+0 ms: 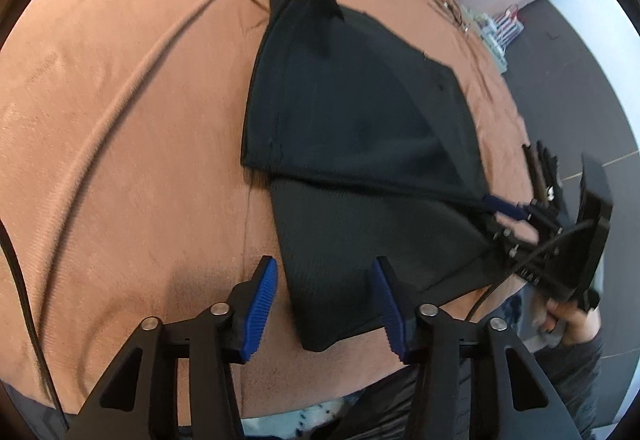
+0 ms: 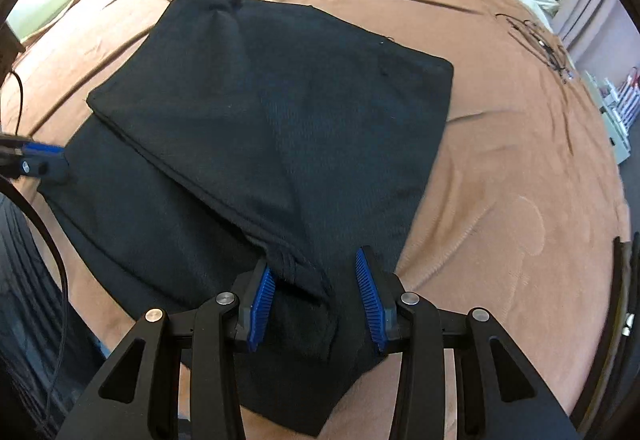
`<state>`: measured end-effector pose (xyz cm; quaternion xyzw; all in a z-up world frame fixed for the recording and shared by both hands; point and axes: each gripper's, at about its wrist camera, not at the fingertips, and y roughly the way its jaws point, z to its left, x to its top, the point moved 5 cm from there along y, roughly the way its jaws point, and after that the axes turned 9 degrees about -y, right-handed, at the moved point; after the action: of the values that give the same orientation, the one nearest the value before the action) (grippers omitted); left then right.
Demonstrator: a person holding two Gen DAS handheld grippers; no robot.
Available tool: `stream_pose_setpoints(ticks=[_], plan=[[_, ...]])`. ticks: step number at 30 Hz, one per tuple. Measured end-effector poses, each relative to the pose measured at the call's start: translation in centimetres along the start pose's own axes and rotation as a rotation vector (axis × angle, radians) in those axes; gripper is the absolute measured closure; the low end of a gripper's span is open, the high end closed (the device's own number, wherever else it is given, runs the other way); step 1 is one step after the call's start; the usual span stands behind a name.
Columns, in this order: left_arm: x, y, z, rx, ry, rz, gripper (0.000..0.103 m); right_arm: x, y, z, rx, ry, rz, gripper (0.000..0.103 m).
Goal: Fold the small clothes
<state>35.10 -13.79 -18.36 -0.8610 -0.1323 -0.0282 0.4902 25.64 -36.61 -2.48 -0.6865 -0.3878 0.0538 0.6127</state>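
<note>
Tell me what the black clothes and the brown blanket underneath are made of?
The black garment looks like a soft knit, maybe cotton: matte, with fine ribbed lines and limp folds. The brown blanket looks like plush fleece or velour: a slightly fuzzy nap, soft sheen and long gentle creases. Neither can be told for sure from looks alone.

Both tools, left (image 1: 326, 310) and right (image 2: 316, 296), angled downward, jaws parted.

Bare brown bedspread (image 1: 120, 144) lies open left of the black garment (image 1: 352, 128) (bedding heaped at the far edge).
</note>
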Motion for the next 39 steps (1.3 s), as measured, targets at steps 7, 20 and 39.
stream_pose_setpoints(ticks=[7,20,39], plan=[[0.1,0.1,0.5,0.022,0.001,0.0,0.062,-0.1,-0.4,-1.2,0.122,0.113,-0.048,0.1],[0.1,-0.1,0.5,0.074,0.04,0.004,0.066,-3.4,-5.0,-2.7,0.223,0.274,-0.121,0.1],[0.6,0.8,-0.7,0.084,0.079,-0.011,0.066,-4.6,-4.8,-3.0,0.025,0.286,-0.024,0.023]])
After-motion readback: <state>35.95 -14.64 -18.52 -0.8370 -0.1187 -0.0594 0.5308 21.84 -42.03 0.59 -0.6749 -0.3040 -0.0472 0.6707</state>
